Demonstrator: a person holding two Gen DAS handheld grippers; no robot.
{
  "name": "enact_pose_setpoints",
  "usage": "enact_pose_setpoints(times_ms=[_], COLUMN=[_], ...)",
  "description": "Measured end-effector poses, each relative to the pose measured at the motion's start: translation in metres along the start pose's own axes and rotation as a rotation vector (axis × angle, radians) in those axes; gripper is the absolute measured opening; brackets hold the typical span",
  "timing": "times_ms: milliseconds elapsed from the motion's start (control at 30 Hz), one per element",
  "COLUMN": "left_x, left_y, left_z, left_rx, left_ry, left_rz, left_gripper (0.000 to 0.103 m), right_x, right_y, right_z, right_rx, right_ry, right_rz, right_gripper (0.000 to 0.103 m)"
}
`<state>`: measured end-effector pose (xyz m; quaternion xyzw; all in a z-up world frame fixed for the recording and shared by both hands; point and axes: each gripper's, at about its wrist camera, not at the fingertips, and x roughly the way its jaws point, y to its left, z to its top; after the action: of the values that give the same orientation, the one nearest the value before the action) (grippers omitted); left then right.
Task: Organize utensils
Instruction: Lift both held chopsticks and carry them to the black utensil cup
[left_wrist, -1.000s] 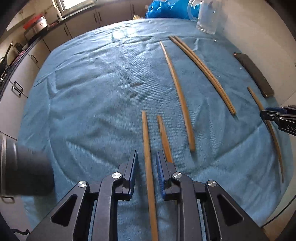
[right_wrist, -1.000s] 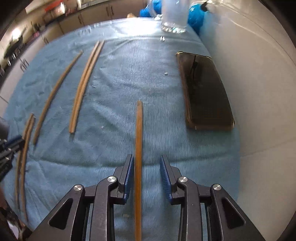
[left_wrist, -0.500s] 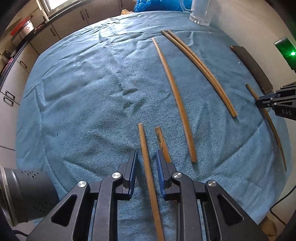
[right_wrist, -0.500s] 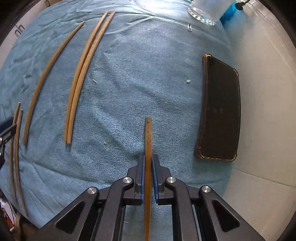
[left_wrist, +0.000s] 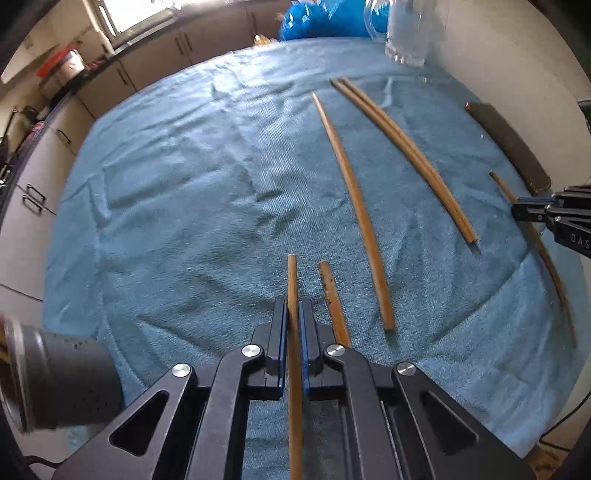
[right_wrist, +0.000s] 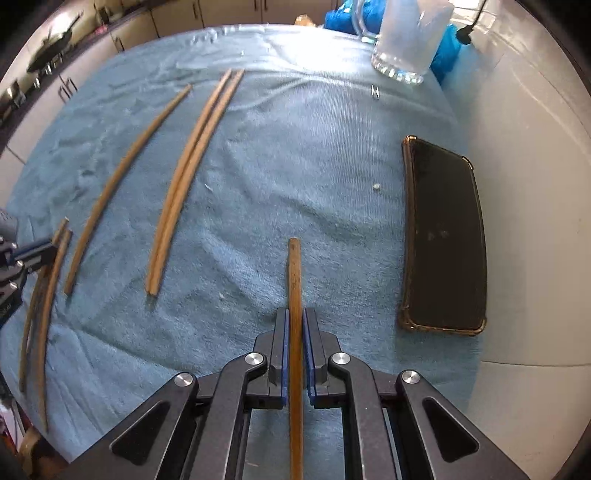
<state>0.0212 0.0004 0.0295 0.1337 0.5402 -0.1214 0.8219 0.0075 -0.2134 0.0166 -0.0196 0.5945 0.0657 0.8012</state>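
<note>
Several wooden chopsticks lie on a blue cloth (left_wrist: 177, 192). My left gripper (left_wrist: 293, 308) points down, its jaws closing onto one chopstick (left_wrist: 292, 277), the pads pressing its sides. A second chopstick (left_wrist: 330, 291) lies just right of it on the cloth. My right gripper (right_wrist: 294, 314) is shut on another chopstick (right_wrist: 294, 269), which sticks out ahead of the fingertips. The left wrist view catches the right gripper (left_wrist: 517, 211) at the far right edge, holding its chopstick (left_wrist: 554, 273). A single chopstick (left_wrist: 354, 199) and a touching pair (left_wrist: 402, 151) lie between the two grippers.
A black phone (right_wrist: 447, 236) lies right of the right gripper, near the cloth's edge. A glass mug (right_wrist: 406, 40) stands at the far end by blue fabric. A grey cylinder (left_wrist: 55, 369) sits low on the left. Kitchen cabinets run behind.
Both grippers went from open around a chopstick to shut on it, the right first, the left in the last half second. Both views shifted slightly.
</note>
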Motion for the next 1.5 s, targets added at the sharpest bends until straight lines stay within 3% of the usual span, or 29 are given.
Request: enact_pose_setpoints(times_ms=[300,600,1167,1500], left_x=[-0.073,-0.13,-0.206,-0.248], left_y=[0.0,0.02,0.067,0.121], left_z=[-0.017,-0.027,-0.07,-0.089], left_rx=[-0.088,-0.217,-0.264,-0.329], left_ry=[-0.242,-0.411,-0.63,-0.725], left_rz=[0.017,-0.026,-0.101,-0.14], left_gripper=[0.006,0.006,0.006,0.006], right_x=[-0.06,-0.096,-0.16,-0.192], right_y=[0.011,0.025,0.065,0.134], right_z=[-0.035,-0.032,-0.021,0.007], right_rx=[0.039,0.071,0.098,0.041], right_ry=[-0.298,-0.505,-0.7,-0.774], right_rz=[0.113,0.208,0.245,0.339], right_gripper=[0.008,0.008,0.008,0.008])
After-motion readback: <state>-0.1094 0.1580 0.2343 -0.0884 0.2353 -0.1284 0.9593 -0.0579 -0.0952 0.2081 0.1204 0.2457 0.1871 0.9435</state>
